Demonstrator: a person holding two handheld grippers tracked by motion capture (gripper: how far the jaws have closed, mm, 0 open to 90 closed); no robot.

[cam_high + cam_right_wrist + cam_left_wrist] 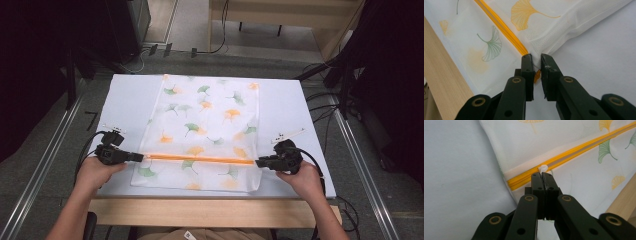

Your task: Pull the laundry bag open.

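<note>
1. Mesh laundry bag (205, 130), white with a ginkgo-leaf print, lies flat on the white counter (125, 100), its near end at the edge closest to the person.
2. Orange zipper (200, 159) runs across the bag near that end, side to side. It looks closed along the length I can see.
3. Left hand-held gripper (137, 157) sits at the zipper's left end. In the left gripper view its jaws are pressed together on a small white tab (543, 168) right beside the zipper track, probably the pull, though too small to be sure.
4. Right hand-held gripper (259, 162) sits at the zipper's right end. In the right gripper view the jaws stand slightly apart, straddling the bag's corner (535, 58) where the zipper ends; whether the pads actually bite the fabric I can't tell.
5. My read on the layout: one end gets anchored so the mesh stays taut, the other hand drags the pull along the track. Without the anchor the mesh would just bunch.
6. Wooden counter edge (210, 210) lies just behind both grippers, so wrists have little room.
</note>
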